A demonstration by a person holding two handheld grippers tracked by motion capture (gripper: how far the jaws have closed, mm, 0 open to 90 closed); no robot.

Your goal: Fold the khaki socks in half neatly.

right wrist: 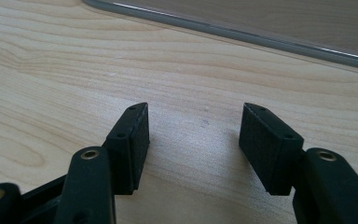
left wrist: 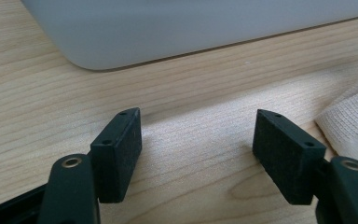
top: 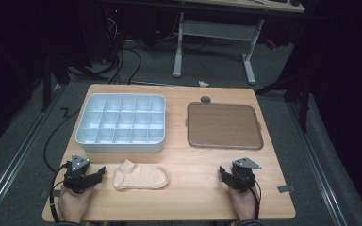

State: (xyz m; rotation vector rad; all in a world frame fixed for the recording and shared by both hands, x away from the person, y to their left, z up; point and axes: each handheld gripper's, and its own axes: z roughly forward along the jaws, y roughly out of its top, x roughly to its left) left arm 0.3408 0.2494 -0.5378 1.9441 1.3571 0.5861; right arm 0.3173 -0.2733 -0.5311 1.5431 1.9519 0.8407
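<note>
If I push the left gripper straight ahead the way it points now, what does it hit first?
Probably the near wall of the white compartment box. The left gripper has open jaws with bare wooden table between them and the box. The beige sock lies off to one side and looks clear of that line, though depth is uncertain.

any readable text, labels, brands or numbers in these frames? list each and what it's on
None: no words, labels, brands or numbers are legible.
Sock: plain beige knit, no print.
Divided box: plain white walls.
Brown tray: bare surface.
Left gripper and right gripper: black, unmarked.
Tabletop: bare wood grain.
</note>
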